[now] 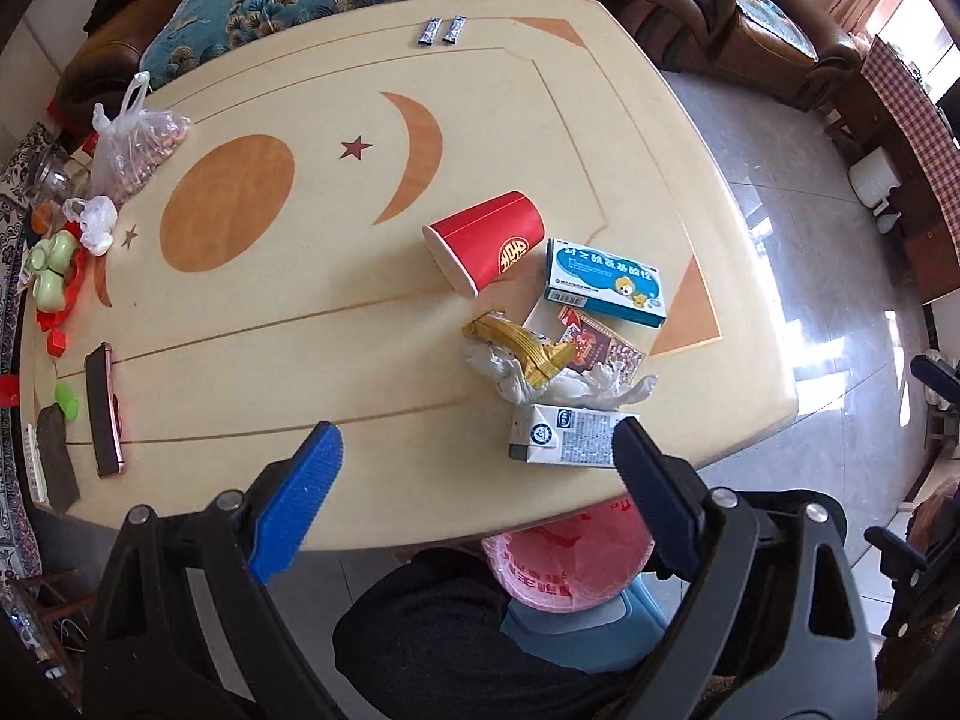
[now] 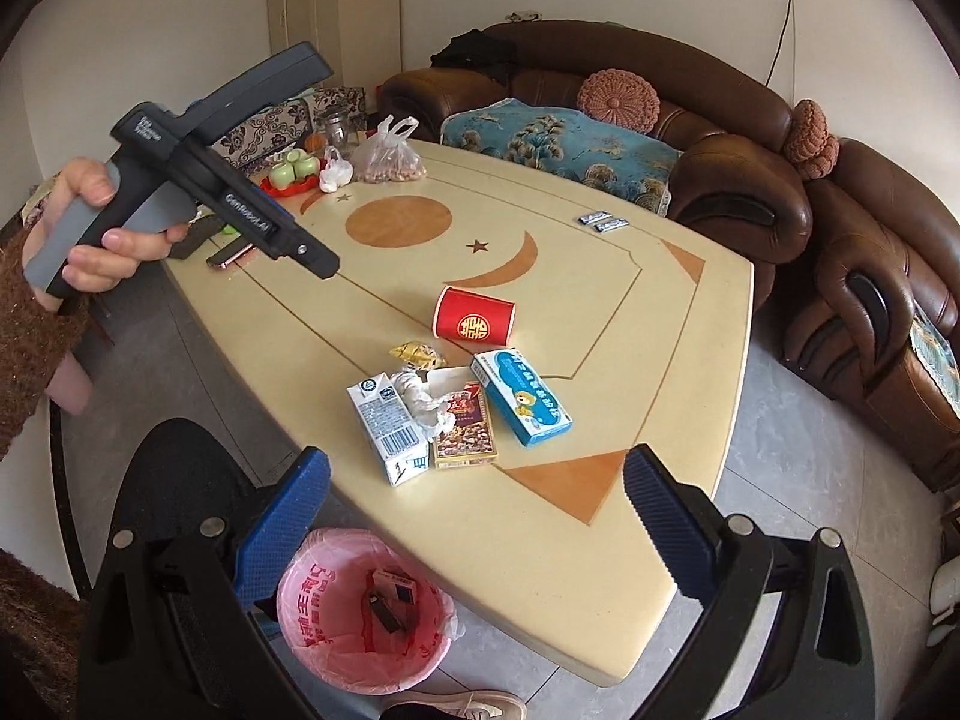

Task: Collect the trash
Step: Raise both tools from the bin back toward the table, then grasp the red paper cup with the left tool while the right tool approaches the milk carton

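Both tongs gape empty, left tongs point(image 1: 477, 450) and right tongs point(image 2: 477, 483), above the bench point(image 2: 540, 534) with its milk carton point(image 2: 390, 429) and red cup point(image 2: 474, 315)

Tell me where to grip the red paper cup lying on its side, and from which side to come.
Grip the red paper cup across its curved wall near the middle, coming down from above. It lies tipped over on the cream table, apart from the blue medicine box, so both flanks look free. The open left gripper seems closest; squeeze lightly, since thin paper probably crushes.
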Demonstrator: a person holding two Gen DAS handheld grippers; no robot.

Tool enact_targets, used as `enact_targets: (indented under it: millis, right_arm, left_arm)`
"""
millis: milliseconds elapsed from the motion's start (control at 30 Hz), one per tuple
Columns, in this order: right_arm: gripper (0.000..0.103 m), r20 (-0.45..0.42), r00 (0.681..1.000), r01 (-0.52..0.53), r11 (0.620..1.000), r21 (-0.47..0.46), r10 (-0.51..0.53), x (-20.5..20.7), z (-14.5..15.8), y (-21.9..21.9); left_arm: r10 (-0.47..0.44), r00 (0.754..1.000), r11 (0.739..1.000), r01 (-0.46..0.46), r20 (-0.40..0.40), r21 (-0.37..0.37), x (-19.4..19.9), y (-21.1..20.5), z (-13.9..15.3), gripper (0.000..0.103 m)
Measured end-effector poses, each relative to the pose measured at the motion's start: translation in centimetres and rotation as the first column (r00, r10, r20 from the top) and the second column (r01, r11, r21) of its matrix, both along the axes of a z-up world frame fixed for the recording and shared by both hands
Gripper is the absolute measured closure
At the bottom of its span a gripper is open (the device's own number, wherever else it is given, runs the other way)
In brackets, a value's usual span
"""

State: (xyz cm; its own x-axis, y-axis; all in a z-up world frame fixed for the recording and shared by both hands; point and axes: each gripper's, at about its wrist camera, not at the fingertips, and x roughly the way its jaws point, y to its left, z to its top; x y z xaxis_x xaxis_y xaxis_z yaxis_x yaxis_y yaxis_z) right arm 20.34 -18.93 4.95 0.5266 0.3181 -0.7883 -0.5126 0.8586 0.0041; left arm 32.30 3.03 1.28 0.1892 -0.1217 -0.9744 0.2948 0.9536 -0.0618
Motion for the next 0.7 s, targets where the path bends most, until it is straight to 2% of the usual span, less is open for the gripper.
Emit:
enact_targets:
  millis: [367,700]
  right_arm:
    - [0.007,-0.112,0.987,-0.116,0.993,0.035,0.119,2.8,-2.8,4.0]
    - [0.007,-0.256,0.938,-0.23,0.972,0.05,0.235,4.2,-7.4,7.9]
  left_arm:
    - [-0.028,0.994,1.0,0.026,-0.101,-0.017,5.5,-0.2,-4.9,0.014]
    - [-0.011,0.984,0.998,0.0,-0.175,-0.06,8.6,-0.2,-9.8,0.014]
